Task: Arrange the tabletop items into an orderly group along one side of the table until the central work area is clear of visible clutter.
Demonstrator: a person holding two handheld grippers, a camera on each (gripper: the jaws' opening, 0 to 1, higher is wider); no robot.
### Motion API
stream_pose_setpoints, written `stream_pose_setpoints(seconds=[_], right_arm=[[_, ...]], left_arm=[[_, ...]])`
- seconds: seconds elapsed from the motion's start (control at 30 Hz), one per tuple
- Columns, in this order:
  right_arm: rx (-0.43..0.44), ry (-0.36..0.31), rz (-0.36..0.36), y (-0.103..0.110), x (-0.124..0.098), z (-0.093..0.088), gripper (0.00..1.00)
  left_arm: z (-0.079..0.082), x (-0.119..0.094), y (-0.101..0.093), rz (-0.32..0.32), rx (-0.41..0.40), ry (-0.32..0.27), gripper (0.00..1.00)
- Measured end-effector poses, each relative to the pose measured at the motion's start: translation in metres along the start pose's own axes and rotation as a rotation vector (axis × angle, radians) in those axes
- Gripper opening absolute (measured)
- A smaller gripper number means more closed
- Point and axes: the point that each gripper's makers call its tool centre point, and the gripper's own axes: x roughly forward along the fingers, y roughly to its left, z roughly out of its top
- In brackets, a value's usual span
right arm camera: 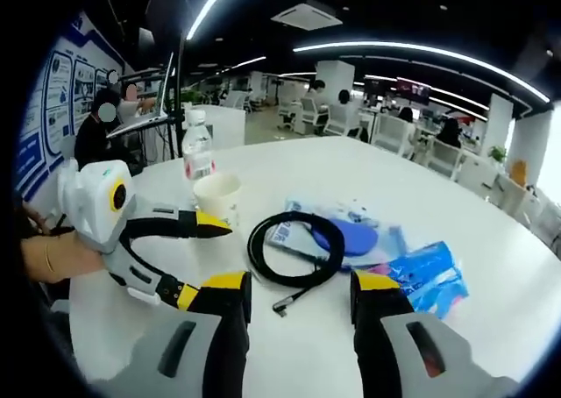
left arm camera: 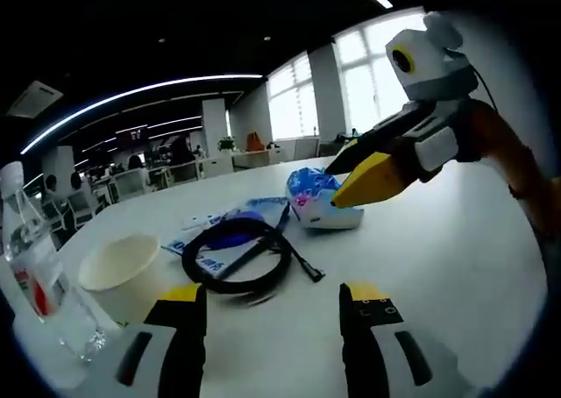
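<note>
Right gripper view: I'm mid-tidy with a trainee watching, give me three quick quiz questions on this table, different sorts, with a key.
1. True or false: the cable lies coiled.
2. What stands next to the cup? A) a bottle B) a stapler C) a book
3. Fill in: the left gripper and the right gripper both have ____ jaws.

Key: 1 true; 2 A; 3 open. The blue packet lies at the right gripper's side of the cable.

Left gripper view sits low over the counter [left arm camera: 456,240], facing the windows; right gripper view looks from the opposite side toward the office. Both share the coiled cable [left arm camera: 237,258] [right arm camera: 294,249], close at twelve o'clock, and each catches the other tongs.
</note>
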Motion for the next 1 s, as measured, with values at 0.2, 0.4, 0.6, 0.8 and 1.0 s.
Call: stream_pose_setpoints(seconds=[0.2,0.4,0.6,0.8,1.0], right_arm=[[0.004,0.011,0.010,0.000,0.003,-0.004,0.43],[0.011,0.020,0.010,-0.001,0.008,-0.004,0.42],[0.034,0.019,0.010,-0.005,0.018,-0.006,0.40],[0.016,0.019,-0.019,-0.014,0.027,-0.007,0.37],[0.000,0.018,-0.019,-0.018,0.035,-0.007,0.36]], left_arm=[[0.000,0.000,0.001,-0.002,-0.004,-0.003,0.60],[0.001,0.002,0.002,0.007,0.000,0.008,0.60],[0.006,0.000,0.002,0.016,-0.021,0.004,0.60],[0.004,0.001,0.005,0.029,-0.027,0.019,0.59],[0.001,0.003,0.005,0.025,-0.025,0.025,0.58]])
